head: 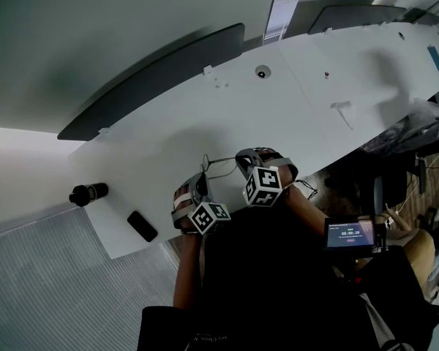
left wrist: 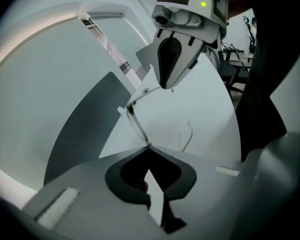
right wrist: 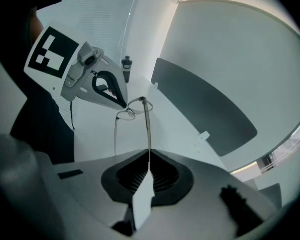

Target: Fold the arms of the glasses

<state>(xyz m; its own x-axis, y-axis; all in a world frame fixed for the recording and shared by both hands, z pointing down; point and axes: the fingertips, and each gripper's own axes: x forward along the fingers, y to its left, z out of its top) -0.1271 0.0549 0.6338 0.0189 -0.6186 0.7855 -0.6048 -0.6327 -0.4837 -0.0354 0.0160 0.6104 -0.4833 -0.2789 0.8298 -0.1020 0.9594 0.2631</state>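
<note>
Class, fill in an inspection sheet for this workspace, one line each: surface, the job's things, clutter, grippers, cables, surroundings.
Surface: white table with a round grommet set in its top.
Job's things: thin-wire glasses, held in the air between both grippers; one arm runs into the right jaws, the other hangs free, unfolded.
Clutter: black cylinder at the table's left edge; flat black slab near the front corner; small white T-shaped piece.
Grippers: left gripper jaws shut on the glasses' front; right gripper jaws shut on an arm's end.
Cables: thin dark cable hanging from the left gripper.
Surroundings: dark grey panel behind the table; small lit screen at right.
</note>
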